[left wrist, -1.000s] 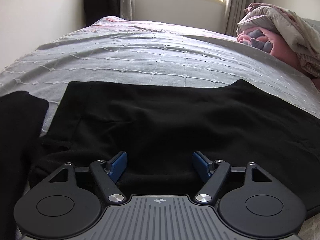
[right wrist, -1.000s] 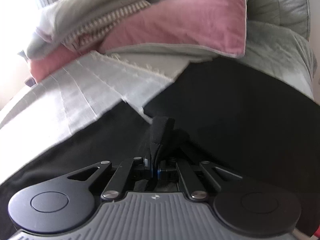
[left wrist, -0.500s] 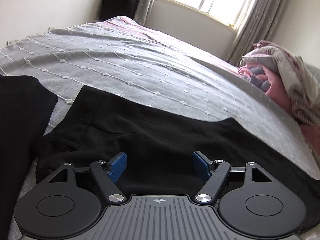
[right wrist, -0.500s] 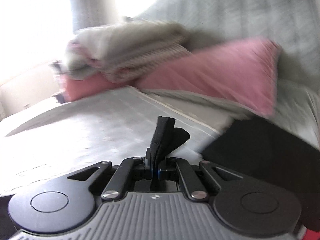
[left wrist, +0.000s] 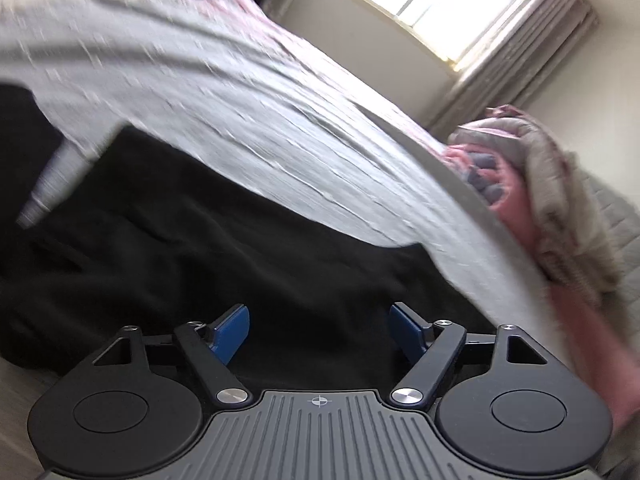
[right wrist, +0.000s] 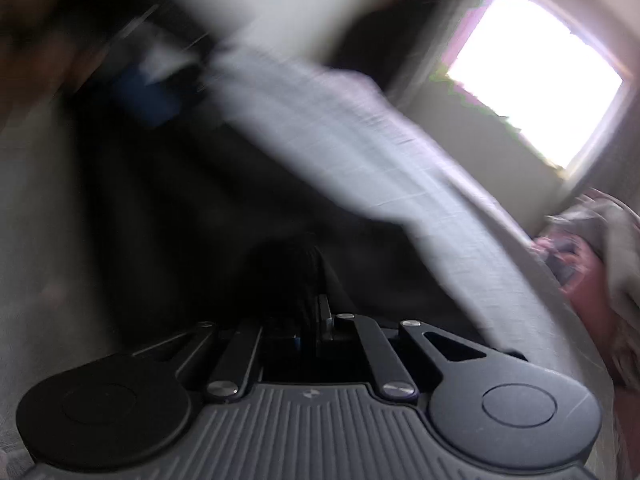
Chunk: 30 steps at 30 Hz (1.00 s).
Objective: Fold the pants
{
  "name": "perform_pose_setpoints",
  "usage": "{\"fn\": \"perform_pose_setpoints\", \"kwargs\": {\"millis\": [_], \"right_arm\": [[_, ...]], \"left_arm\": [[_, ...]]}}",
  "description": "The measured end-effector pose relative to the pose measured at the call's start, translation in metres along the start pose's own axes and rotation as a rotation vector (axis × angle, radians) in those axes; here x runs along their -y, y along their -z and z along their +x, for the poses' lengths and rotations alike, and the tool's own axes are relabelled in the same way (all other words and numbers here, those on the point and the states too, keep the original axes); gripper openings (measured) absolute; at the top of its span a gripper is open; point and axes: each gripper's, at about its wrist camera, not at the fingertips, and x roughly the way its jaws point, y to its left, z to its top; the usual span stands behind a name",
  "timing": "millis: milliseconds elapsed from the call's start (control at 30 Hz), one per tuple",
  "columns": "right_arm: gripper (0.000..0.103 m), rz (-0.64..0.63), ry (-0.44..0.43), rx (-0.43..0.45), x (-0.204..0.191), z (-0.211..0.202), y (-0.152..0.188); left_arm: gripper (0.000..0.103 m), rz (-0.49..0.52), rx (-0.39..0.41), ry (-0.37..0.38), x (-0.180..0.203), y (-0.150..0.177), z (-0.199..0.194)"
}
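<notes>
The black fabric pants (left wrist: 224, 264) lie on the grey bed (left wrist: 280, 128) just ahead of the empty, wide-apart left hand-held gripper (left wrist: 319, 330). The right hand-held gripper (right wrist: 308, 320), jaws just easing apart, pinches a fold: lay it edge-to-edge before releasing.

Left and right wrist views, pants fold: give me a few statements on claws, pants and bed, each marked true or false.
1. The left claw is clamped on the black pants. False: its blue pads stand apart with nothing pinched; its jaws have just been opening.
2. The right claw has dark cloth between its jaws. True; the view is heavily blurred, and the jaws have just been opening.
3. The pants lie on a grey bedspread. True.
4. The pile of pink and grey bedding covers the pants. False: it sits apart at the right edge of the bed.
5. A window is behind the bed. True.
</notes>
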Motion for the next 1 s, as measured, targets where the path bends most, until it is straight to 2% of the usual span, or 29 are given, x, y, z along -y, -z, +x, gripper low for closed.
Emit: {"fn": "perform_pose_setpoints", "kwargs": {"millis": [100, 167, 233, 267, 300, 333, 400, 467, 533, 667, 700, 800, 867, 900, 933, 1000], "right_arm": [[0.063, -0.074, 0.062, 0.004, -0.021, -0.001, 0.004], [0.068, -0.026, 0.035, 0.002, -0.015, -0.009, 0.003], [0.069, 0.061, -0.005, -0.015, -0.004, -0.013, 0.003], [0.072, 0.119, -0.055, -0.025, 0.002, -0.015, 0.004], [0.082, 0.2, -0.129, -0.032, 0.014, -0.018, 0.004], [0.088, 0.306, -0.226, -0.042, 0.031, -0.021, 0.007], [0.099, 0.484, -0.354, -0.037, 0.064, -0.028, 0.014], [0.103, 0.658, -0.414, -0.019, 0.098, -0.034, 0.025], [0.103, 0.814, -0.456, -0.043, 0.131, -0.029, 0.043], [0.103, 1.104, -0.483, -0.187, 0.154, 0.004, 0.079], [0.103, 1.143, -0.504, -0.181, 0.153, 0.011, 0.081], [0.103, 1.179, -0.55, -0.166, 0.156, 0.027, 0.07], [0.103, 1.142, -0.551, -0.177, 0.159, 0.041, 0.05], [0.103, 1.124, -0.541, -0.165, 0.166, 0.045, 0.042], [0.103, 1.123, -0.511, -0.107, 0.173, 0.047, 0.029], [0.103, 1.189, -0.398, 0.062, 0.19, 0.042, 0.015]], "left_arm": [[0.08, 0.016, -0.008, 0.014, 0.005, 0.002, 0.006], [0.08, 0.051, -0.021, 0.031, 0.014, 0.005, 0.011], [0.08, 0.111, -0.038, 0.052, 0.027, 0.009, 0.016], [0.08, 0.149, -0.047, 0.059, 0.035, 0.011, 0.018], [0.08, 0.185, -0.057, 0.064, 0.042, 0.014, 0.021], [0.08, 0.214, -0.067, 0.067, 0.048, 0.017, 0.023], [0.08, 0.257, -0.086, 0.076, 0.058, 0.024, 0.026], [0.08, 0.298, -0.097, 0.076, 0.064, 0.031, 0.029], [0.077, 0.328, -0.108, 0.058, 0.065, 0.036, 0.031], [0.077, 0.347, -0.131, 0.041, 0.063, 0.041, 0.034], [0.077, 0.344, -0.134, 0.041, 0.064, 0.04, 0.035], [0.077, 0.328, -0.133, 0.048, 0.061, 0.04, 0.033], [0.077, 0.315, -0.136, 0.049, 0.061, 0.039, 0.034], [0.077, 0.31, -0.138, 0.048, 0.06, 0.039, 0.035], [0.077, 0.305, -0.14, 0.045, 0.06, 0.039, 0.035], [0.077, 0.296, -0.146, 0.042, 0.06, 0.039, 0.037]]}}
